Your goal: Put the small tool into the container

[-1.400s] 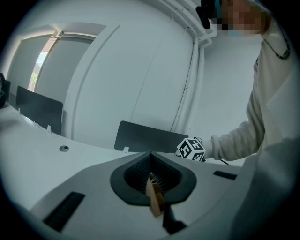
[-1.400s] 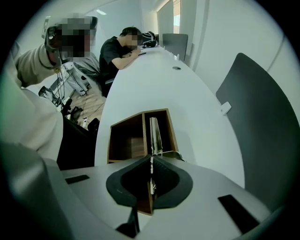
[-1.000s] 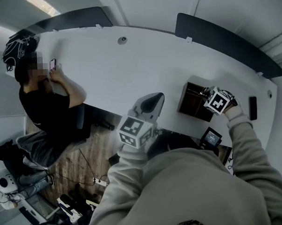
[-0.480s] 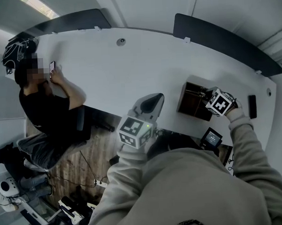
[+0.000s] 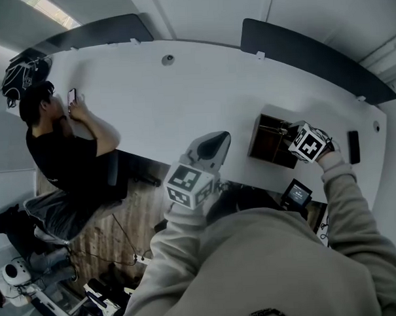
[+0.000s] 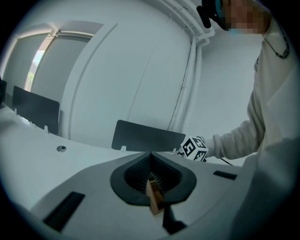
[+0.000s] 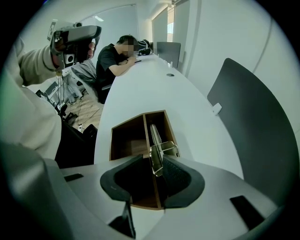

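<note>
The small tool (image 7: 157, 158), a thin metal piece, hung over the right compartment of the container (image 7: 123, 140), with a slim part of it reaching into that compartment. It had hardly shifted from a moment before, and the right gripper (image 7: 153, 160) stayed at the container's right side. Its jaws stood almost together, pinching the tool at their tips. The left gripper (image 6: 150, 157), well apart from the container, was closed on a small tan block (image 6: 154, 197).
</note>
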### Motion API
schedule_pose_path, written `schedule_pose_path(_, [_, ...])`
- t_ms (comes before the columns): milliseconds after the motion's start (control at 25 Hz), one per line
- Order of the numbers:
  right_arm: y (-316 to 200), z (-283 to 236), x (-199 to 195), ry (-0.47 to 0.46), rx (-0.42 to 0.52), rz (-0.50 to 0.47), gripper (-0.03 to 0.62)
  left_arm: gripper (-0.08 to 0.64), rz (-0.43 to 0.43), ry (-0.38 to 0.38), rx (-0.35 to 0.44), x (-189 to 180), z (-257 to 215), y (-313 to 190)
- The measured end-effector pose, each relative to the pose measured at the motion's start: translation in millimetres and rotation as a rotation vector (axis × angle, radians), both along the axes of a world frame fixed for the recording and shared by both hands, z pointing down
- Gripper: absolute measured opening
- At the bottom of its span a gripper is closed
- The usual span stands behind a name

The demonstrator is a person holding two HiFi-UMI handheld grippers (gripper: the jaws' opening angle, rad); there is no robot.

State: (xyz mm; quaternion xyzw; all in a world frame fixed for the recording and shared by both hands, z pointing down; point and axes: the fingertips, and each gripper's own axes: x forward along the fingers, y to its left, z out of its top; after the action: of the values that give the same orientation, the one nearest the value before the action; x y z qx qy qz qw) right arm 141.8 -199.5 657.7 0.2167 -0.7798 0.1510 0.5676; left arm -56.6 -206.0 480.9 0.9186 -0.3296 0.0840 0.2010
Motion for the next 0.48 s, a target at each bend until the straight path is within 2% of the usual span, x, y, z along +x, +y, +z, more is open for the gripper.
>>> schedule_pose_path(360, [3, -13, -2, -0.013, 0.022, 0.03, 0.109, 0.0, 0.013, 0.009, 0.022, -1, -12, 1])
schedule_pose_path(480, [4, -20, -3, -0.024, 0.024, 0.044, 0.062, -0.001, 0.026, 0.01, 0.036, 1, -19, 0])
